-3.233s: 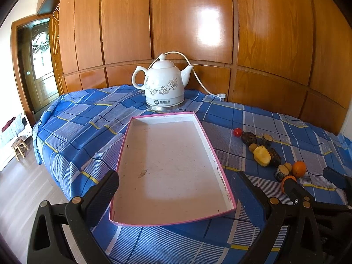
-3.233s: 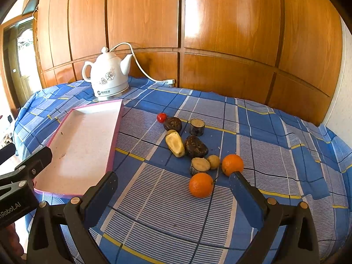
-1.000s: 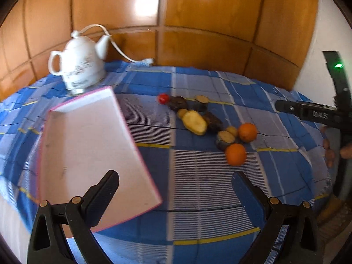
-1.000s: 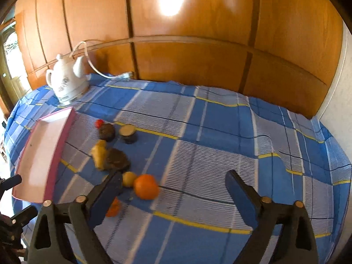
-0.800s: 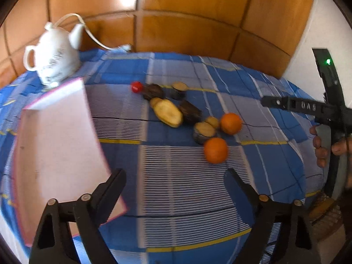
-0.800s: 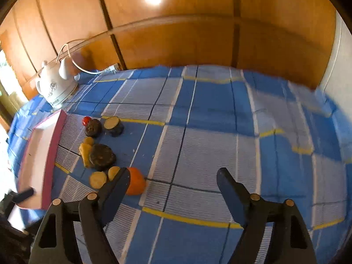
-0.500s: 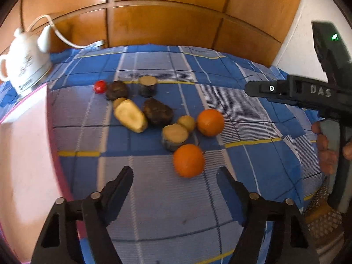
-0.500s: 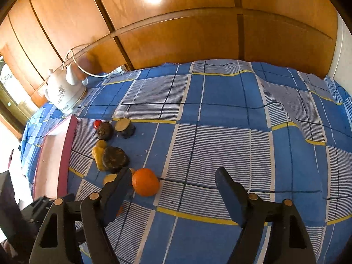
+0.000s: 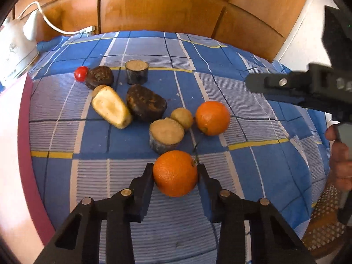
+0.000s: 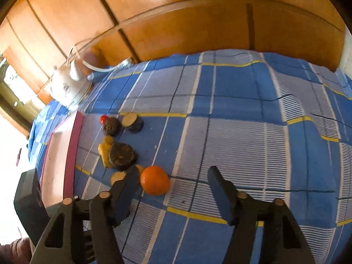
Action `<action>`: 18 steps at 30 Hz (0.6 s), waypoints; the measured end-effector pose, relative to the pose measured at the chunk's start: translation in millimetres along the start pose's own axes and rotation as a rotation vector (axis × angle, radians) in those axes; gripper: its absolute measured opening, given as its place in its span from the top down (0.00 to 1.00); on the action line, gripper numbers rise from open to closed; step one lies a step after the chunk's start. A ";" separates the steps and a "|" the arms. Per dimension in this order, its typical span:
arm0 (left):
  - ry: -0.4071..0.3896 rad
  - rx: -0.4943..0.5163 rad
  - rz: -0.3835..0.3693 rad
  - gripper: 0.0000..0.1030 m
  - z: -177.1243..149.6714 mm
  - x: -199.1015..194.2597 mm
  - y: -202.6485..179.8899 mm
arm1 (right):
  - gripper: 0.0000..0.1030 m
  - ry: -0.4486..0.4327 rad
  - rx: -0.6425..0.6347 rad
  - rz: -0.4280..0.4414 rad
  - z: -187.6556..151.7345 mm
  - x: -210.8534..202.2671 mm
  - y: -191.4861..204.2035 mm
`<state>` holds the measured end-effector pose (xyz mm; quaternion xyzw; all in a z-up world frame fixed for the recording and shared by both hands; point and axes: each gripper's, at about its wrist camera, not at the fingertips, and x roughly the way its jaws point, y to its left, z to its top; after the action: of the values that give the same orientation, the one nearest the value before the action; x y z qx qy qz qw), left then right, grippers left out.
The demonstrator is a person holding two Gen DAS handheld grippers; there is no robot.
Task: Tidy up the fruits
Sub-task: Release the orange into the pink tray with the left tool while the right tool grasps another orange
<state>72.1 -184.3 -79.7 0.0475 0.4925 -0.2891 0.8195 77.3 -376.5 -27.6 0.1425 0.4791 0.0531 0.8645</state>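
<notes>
My left gripper [image 9: 175, 171] is shut on the near orange [image 9: 175, 172], its pads pressed on both sides. A second orange [image 9: 212, 118] lies just beyond it, and shows in the right wrist view [image 10: 154, 183]. More fruit sits on the blue plaid cloth: a cut pale piece [image 9: 166, 135], a small yellow-green fruit [image 9: 182, 118], a dark brown fruit [image 9: 145, 102], a yellow half [image 9: 111, 107], a cut cylinder [image 9: 136, 71] and a small red fruit [image 9: 81, 73]. My right gripper [image 10: 173, 186] is open and empty, with the second orange by its left finger.
The pink-rimmed tray [image 9: 24, 118] lies at the left, also seen in the right wrist view [image 10: 70, 154]. A white kettle [image 10: 69, 88] with its cord stands at the back left. The wooden wall is behind. The table edge drops off at the right.
My left gripper swung right from the tray, came down on the fruit and closed on the near orange. My right gripper moved nearer to the second orange and stayed open.
</notes>
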 end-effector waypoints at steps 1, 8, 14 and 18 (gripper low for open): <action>-0.002 -0.003 0.001 0.63 -3.3 -3.2 1.8 | 0.45 0.014 -0.019 0.003 -1.0 3.6 4.0; -0.074 -0.002 0.021 0.63 -18.4 -38.1 12.8 | 0.45 0.062 -0.155 -0.029 -9.2 25.2 33.1; -0.172 -0.055 0.050 0.63 -22.0 -83.0 43.6 | 0.45 0.079 -0.205 -0.077 -11.5 45.0 43.4; -0.215 -0.138 0.093 0.62 -20.0 -106.4 80.1 | 0.64 0.101 -0.253 -0.121 -16.6 51.9 47.1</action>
<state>61.2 -65.2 -17.7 -0.0173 0.4177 -0.2199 0.8814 93.1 -316.5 -64.2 0.0003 0.5191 0.0679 0.8520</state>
